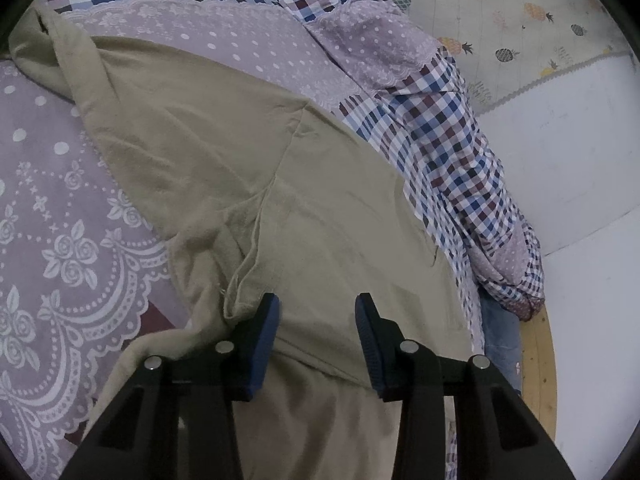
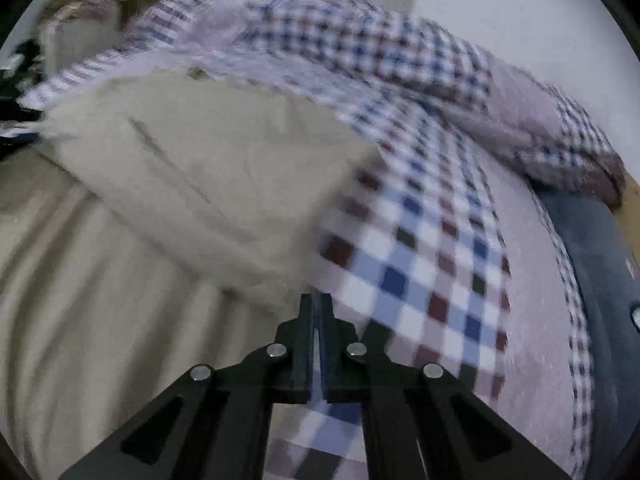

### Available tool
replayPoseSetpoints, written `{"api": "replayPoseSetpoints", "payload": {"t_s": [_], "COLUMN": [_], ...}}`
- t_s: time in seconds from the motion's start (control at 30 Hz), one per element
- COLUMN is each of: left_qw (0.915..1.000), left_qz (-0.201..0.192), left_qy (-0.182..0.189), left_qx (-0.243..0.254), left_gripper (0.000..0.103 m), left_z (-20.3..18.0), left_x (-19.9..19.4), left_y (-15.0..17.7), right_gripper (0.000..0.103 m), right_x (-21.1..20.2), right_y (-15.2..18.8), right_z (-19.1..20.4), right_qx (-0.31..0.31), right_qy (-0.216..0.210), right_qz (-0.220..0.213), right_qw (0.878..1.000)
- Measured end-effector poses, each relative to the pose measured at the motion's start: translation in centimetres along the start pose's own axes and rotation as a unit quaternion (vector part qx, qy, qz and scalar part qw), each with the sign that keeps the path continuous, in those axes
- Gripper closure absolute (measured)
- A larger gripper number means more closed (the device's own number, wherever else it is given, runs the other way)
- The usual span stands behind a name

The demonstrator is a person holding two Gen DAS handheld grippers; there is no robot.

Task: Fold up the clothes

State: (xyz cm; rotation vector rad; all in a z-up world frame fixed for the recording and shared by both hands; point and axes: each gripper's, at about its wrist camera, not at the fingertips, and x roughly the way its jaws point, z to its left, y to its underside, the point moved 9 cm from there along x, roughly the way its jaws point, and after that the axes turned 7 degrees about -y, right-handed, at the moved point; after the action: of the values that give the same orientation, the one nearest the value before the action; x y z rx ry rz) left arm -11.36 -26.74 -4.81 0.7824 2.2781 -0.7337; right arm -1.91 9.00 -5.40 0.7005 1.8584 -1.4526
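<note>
- The left tool (image 1: 316, 320) hangs open over the beige garment (image 1: 224, 152) on the bed.
- The right tool (image 2: 317, 312) is closed; whether it pinches cloth is unclear.
- Next, probably: grip an edge, fold over.

One beige garment (image 1: 248, 168), one checked quilt (image 1: 452, 152), one pineapple-print sheet (image 1: 520, 20), and two grippers are visible.

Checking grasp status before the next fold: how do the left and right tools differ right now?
The left tool stands open above the beige garment, gripping nothing; the right tool is shut, and whether it pinches cloth is unclear. The left view is sharp, the right blurred. Both have black arms with blue pads.
</note>
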Motion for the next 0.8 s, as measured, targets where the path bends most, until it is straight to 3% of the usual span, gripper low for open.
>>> {"api": "replayPoseSetpoints", "payload": {"t_s": [0.17, 0.3, 0.33, 0.37, 0.43, 0.57, 0.8], "left_qw": [1.0, 1.0, 0.9999, 0.9999, 0.9999, 0.9997, 0.9994], "left_qz": [-0.003, -0.004, -0.005, -0.006, -0.009, -0.017, -0.024], "left_qy": [0.004, 0.001, -0.001, -0.004, -0.005, -0.007, -0.005], "left_qx": [-0.002, 0.007, 0.01, 0.013, 0.014, 0.017, 0.024], "left_gripper": [0.061, 0.061, 0.061, 0.061, 0.061, 0.061, 0.061], "left_z": [0.3, 0.3, 0.3, 0.2, 0.2, 0.1, 0.3], "left_x": [-0.5, -0.5, -0.5, -0.5, -0.5, -0.6, -0.8], "left_y": [-0.3, -0.3, -0.3, -0.2, -0.2, -0.4, -0.7], "right_gripper": [0.102, 0.095, 0.085, 0.069, 0.054, 0.051, 0.051], "right_x": [0.4, -1.8, -2.0, -2.0, -1.7, 2.8, 11.4], "right_y": [1.8, -0.3, -1.1, -2.4, -4.8, -9.3, -13.1], "right_z": [-2.9, -4.4, -4.6, -4.8, -5.1, -6.6, -9.3], "right_qx": [0.072, 0.141, 0.152, 0.162, 0.183, 0.236, 0.282], "right_qy": [-0.004, -0.059, -0.073, -0.084, -0.111, -0.158, -0.176], "right_qz": [0.023, -0.023, -0.032, -0.042, -0.061, -0.047, 0.001], "right_qw": [0.997, 0.988, 0.985, 0.982, 0.975, 0.958, 0.943]}}
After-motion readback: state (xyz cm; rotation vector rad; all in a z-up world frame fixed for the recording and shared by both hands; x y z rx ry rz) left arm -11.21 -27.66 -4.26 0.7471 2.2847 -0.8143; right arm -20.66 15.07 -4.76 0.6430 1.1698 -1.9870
